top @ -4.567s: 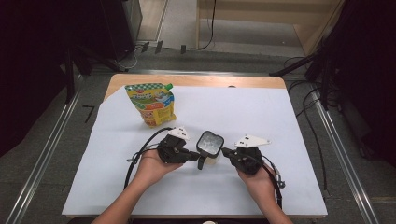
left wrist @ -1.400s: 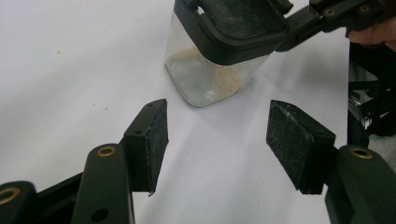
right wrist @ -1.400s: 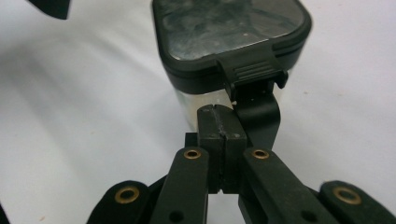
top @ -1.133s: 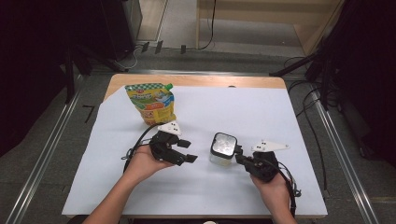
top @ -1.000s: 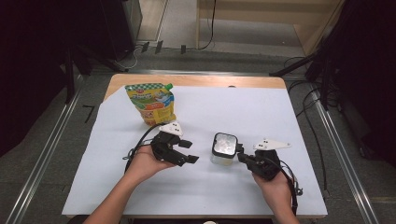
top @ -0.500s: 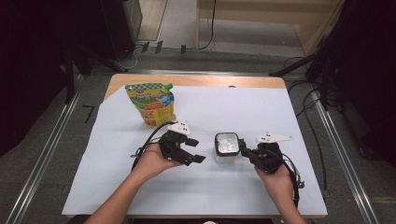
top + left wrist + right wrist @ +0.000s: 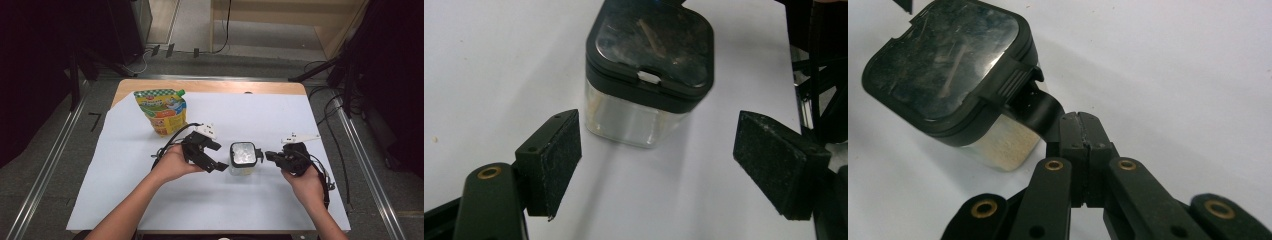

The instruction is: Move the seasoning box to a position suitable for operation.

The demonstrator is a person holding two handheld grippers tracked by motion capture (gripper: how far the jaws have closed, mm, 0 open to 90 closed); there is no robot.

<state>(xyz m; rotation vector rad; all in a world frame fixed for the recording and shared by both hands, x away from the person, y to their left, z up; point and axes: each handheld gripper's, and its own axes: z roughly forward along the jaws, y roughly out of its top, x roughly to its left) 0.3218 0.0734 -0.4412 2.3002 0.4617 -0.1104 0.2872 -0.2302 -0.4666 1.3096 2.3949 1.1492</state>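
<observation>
A small clear square container (image 7: 242,158) with a black lid stands on the white sheet (image 7: 125,190) between my two grippers. My right gripper (image 7: 266,156) is shut on the black latch tab (image 7: 1042,109) at the lid's edge, and the container (image 7: 943,60) leans away from it. My left gripper (image 7: 219,156) faces the container's other side. Its jaws have just been opening and now stand wide. The container (image 7: 649,55) sits just ahead of the left gripper (image 7: 658,131), partly between the pad tips, and neither pad (image 7: 555,155) touches it.
A yellow and green stand-up pouch (image 7: 163,110) stands at the back left of the sheet. The sheet covers a wooden table (image 7: 210,86) with metal rails along both sides. Cables trail from both grippers.
My left gripper moved right, toward the container, and its jaws spread wider. My right hand shifted slightly away from me with the container still held by its tab.
</observation>
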